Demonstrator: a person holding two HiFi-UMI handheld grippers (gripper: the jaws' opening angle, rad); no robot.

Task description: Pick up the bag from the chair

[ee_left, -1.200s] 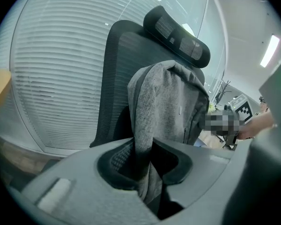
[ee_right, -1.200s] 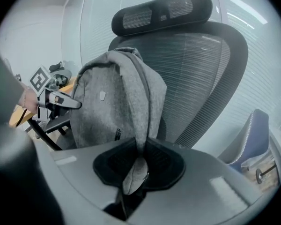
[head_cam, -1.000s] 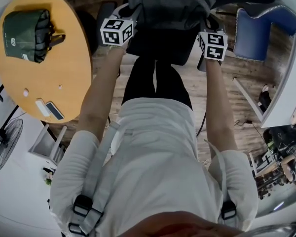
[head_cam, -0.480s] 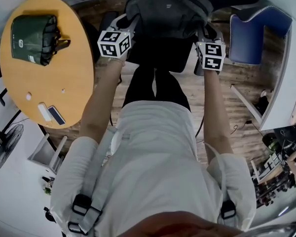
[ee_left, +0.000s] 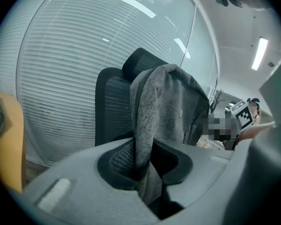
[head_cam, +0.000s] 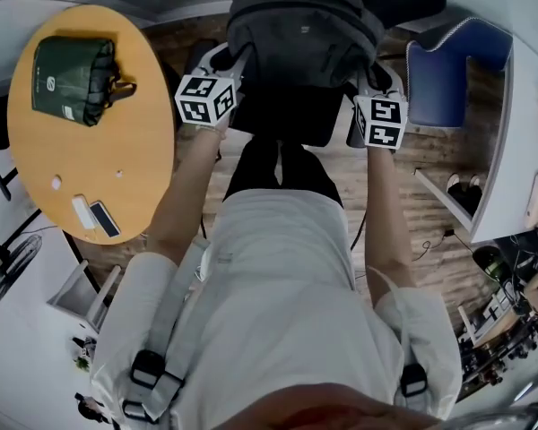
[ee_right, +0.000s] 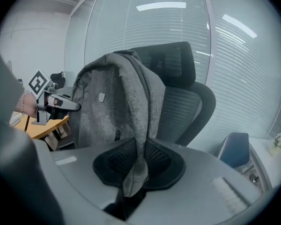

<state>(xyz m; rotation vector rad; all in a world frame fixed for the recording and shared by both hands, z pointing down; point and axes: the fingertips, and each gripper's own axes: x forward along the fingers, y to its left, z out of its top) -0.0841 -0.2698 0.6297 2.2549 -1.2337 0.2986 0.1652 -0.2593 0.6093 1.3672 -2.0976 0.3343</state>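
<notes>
A grey backpack (head_cam: 303, 32) hangs in front of me, held up between both grippers over the black office chair (head_cam: 287, 115). My left gripper (ee_left: 143, 161) is shut on one grey strap of the backpack (ee_left: 171, 102). My right gripper (ee_right: 138, 161) is shut on the other strap of the backpack (ee_right: 112, 102). In the head view the left gripper (head_cam: 229, 65) sits at the bag's left side and the right gripper (head_cam: 369, 77) at its right side. The chair's backrest (ee_right: 178, 93) stands behind the bag.
A round wooden table (head_cam: 108, 177) is at my left, with a dark green bag (head_cam: 70, 81) and a phone (head_cam: 104, 219) on it. A blue chair (head_cam: 444, 74) and a white desk (head_cam: 529, 150) stand at my right. A fan (head_cam: 0, 271) is at the far left.
The backpack and both grippers have shifted a little nearer to me and lower in the head view. The table and blue chair slid downward as my head moved.
</notes>
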